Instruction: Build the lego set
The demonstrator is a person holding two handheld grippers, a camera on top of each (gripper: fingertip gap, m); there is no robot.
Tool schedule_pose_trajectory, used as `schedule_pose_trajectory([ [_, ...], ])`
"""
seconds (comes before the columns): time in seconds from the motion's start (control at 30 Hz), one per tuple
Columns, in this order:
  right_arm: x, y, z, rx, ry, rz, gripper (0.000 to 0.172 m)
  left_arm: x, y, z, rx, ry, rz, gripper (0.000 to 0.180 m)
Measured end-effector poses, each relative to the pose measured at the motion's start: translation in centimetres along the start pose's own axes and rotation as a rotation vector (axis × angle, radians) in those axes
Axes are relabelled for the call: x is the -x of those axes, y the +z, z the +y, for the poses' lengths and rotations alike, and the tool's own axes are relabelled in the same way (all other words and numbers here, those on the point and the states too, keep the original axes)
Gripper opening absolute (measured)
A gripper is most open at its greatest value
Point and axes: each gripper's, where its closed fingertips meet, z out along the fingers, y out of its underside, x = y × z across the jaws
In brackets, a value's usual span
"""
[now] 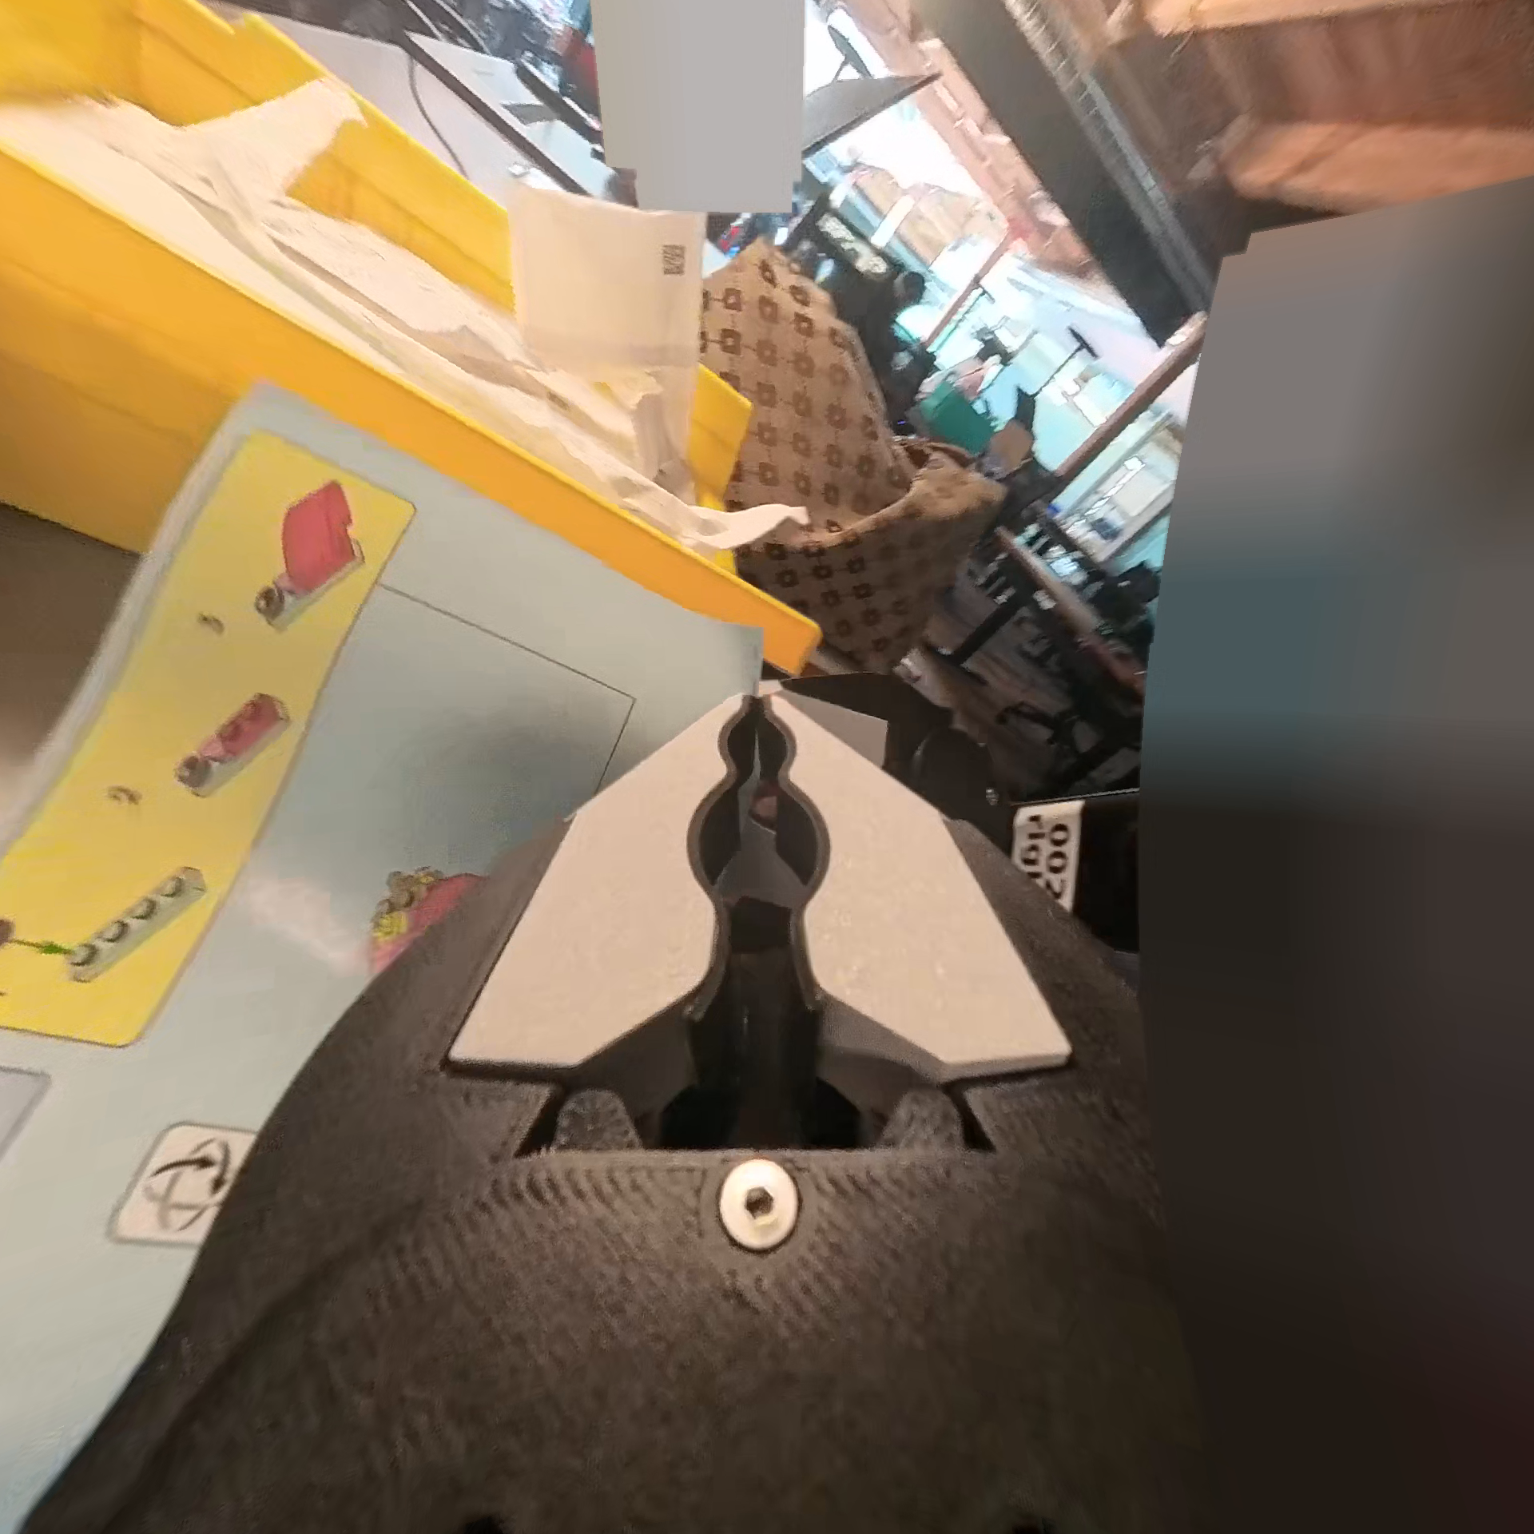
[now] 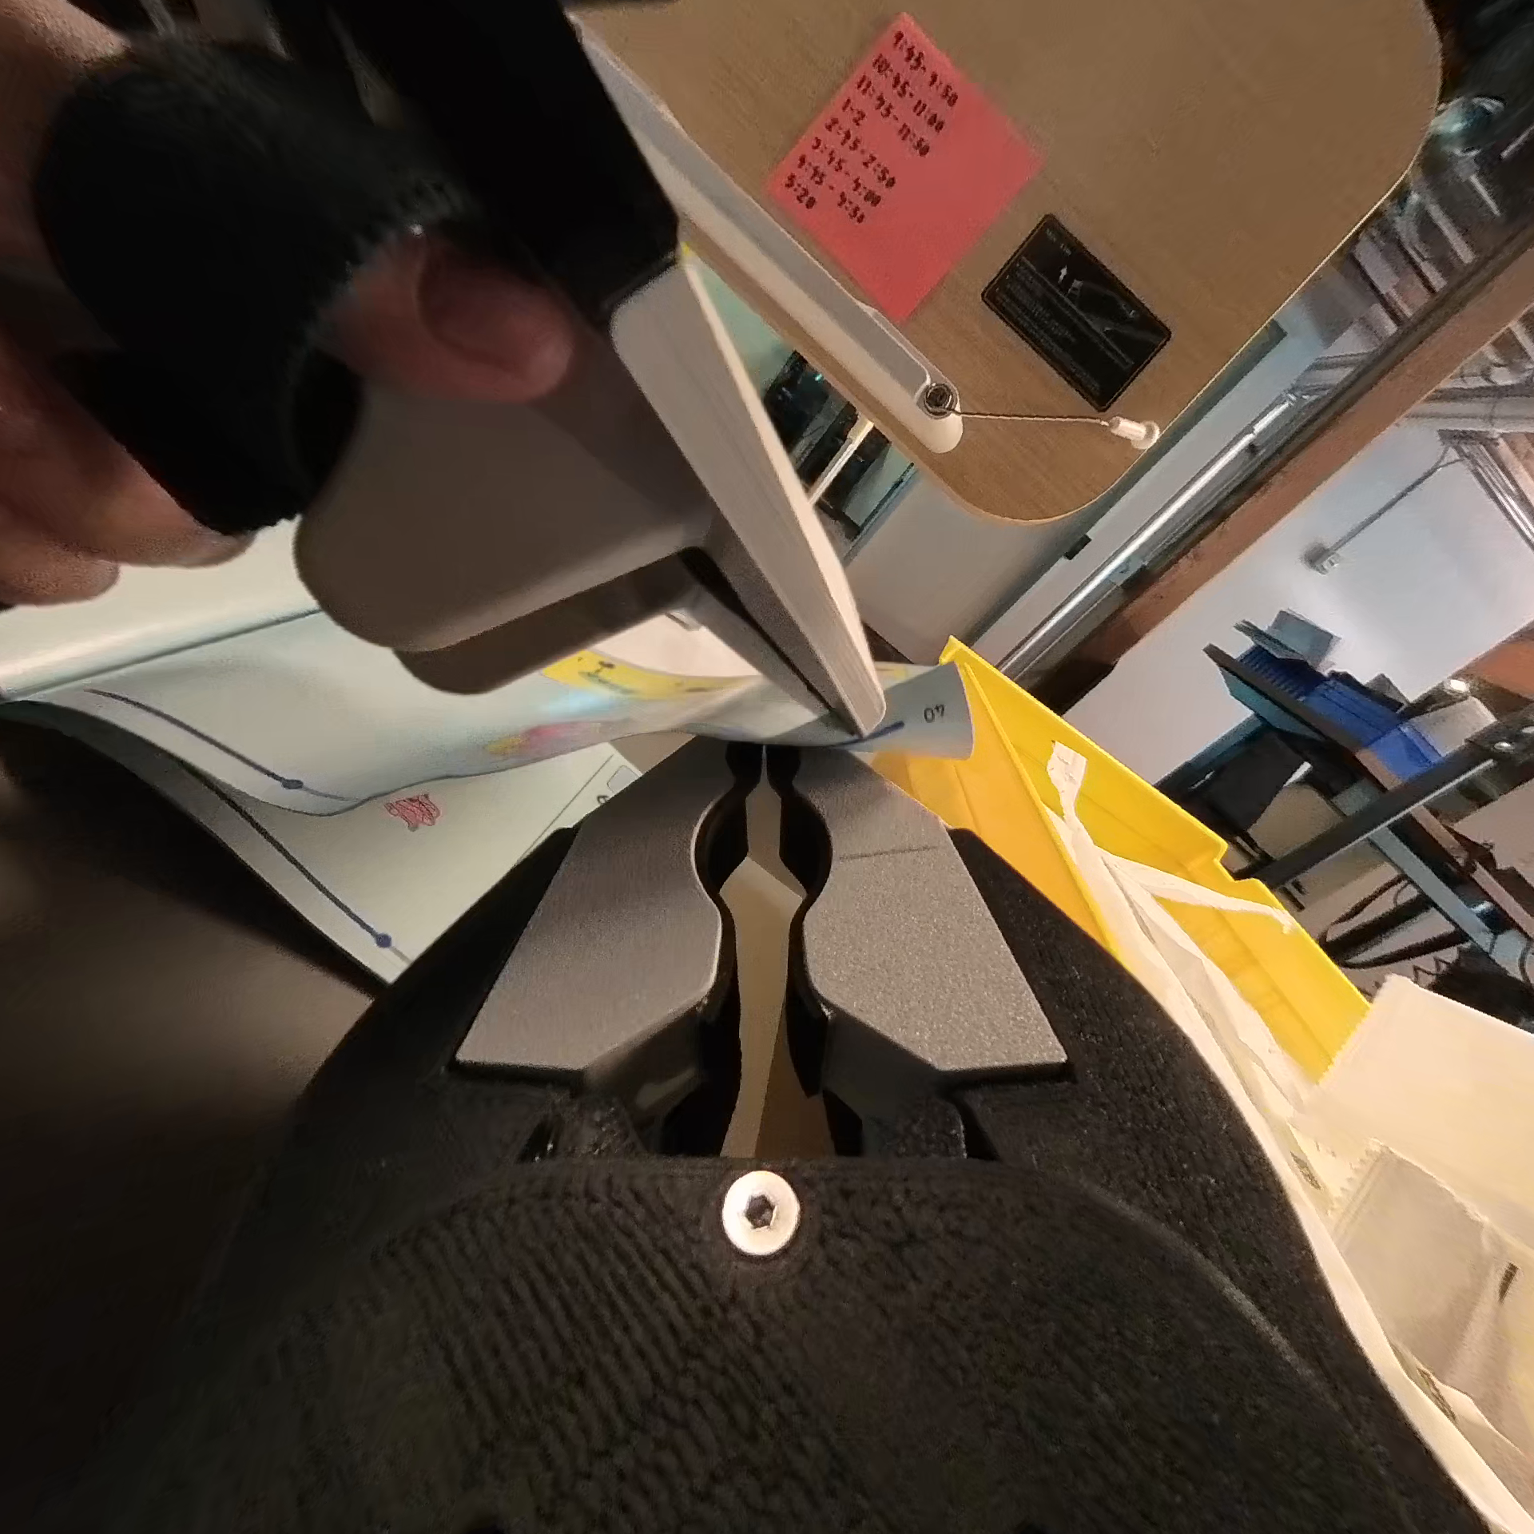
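My left gripper (image 1: pixel 757 701) is shut on the corner of a light-blue page of a building-brick instruction booklet (image 1: pixel 465 747), which curves up to the left of the fingers. The right wrist view shows the left gripper (image 2: pixel 855 714) from outside, in a person's hand (image 2: pixel 465 332); its fingertips pinch the lifted page (image 2: pixel 930 718). My right gripper (image 2: pixel 764 751) is shut just under that page, and a pale sheet of the booklet (image 2: pixel 759 996) runs between its fingers. A lower page (image 2: pixel 515 797) lies flat to its left.
A yellow plastic bin (image 1: pixel 249 332) with torn white paper (image 1: pixel 415 274) stands right behind the booklet; it also shows in the right wrist view (image 2: pixel 1121 847). A patterned armchair (image 1: pixel 830 465) is beyond. A wooden board with a pink note (image 2: pixel 905 166) hangs overhead. There is about 5 cm between the tips of the two grippers.
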Motion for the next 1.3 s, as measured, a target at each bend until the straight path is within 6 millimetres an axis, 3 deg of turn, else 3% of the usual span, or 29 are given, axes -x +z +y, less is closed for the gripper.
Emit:
schedule_pose_trajectory([
  [0.5,0.0,-0.4,-1.0,-0.058,-0.006,0.003,0.000,-0.8,-0.1,0.3,-0.003,-0.139,0.139,0.000],
  [1.3,0.1,-0.4,-1.2,-0.069,-0.004,-0.006,0.000,-1.4,0.0,0.7,0.021,-0.119,0.177,0.002],
])
